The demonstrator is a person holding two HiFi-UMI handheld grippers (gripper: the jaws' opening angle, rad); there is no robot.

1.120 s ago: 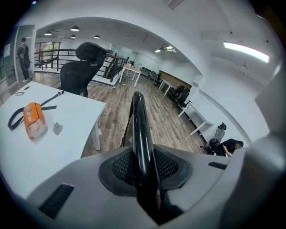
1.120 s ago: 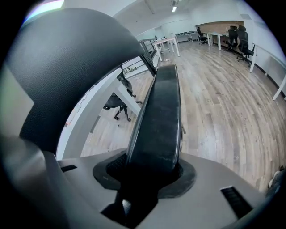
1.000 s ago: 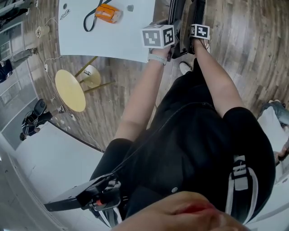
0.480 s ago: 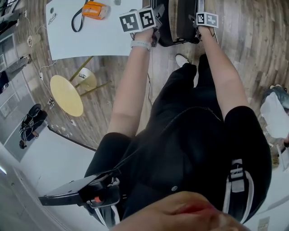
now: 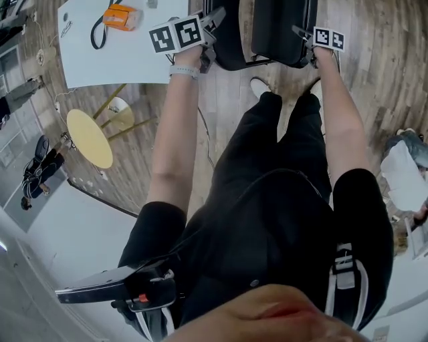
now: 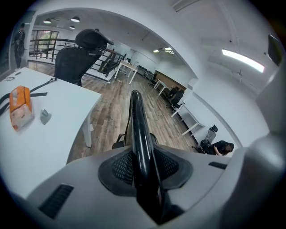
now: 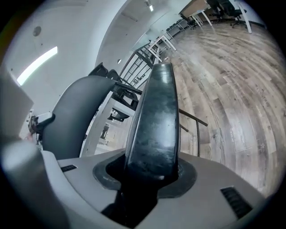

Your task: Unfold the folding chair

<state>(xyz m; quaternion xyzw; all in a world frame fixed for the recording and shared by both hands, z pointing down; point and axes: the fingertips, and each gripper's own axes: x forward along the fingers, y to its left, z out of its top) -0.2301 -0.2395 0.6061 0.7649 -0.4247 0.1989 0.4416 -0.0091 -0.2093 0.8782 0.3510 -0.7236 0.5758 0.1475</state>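
**Head view.** The black folding chair (image 5: 281,30) stands on the wood-plank floor (image 5: 374,80), just beside the right-hand edge of the white rectangular table (image 5: 127,60). Its two dark panels stand apart, and a strip of floor shows between them. The left gripper (image 5: 208,33) meets the chair on the side nearer the table. The right gripper (image 5: 307,43) meets it on the side farther from the table. Both of the person's arms reach forward to the chair. An orange flat packet (image 5: 120,17) and a black looped strap (image 5: 100,30) lie on the table. A yellow round-topped stool (image 5: 89,137) stands below the table's near edge.

**Left gripper view.** The left gripper (image 6: 142,166) is clenched on a thin glossy black tube (image 6: 136,129) of the chair frame. The tube runs up from between the ribbed pads and leans slightly away from the table (image 6: 40,147). The orange packet (image 6: 21,112) lies on the table top. A black high-backed office chair (image 6: 76,60) stands beyond the table's far edge.

**Right gripper view.** The right gripper (image 7: 152,172) grasps the edge of a broad matt black chair panel (image 7: 154,120), which fills the gap between its jaws. A grey rounded seat shell (image 7: 71,116) stands to the left of the panel. How it lies relative to the table cannot be told from this view.
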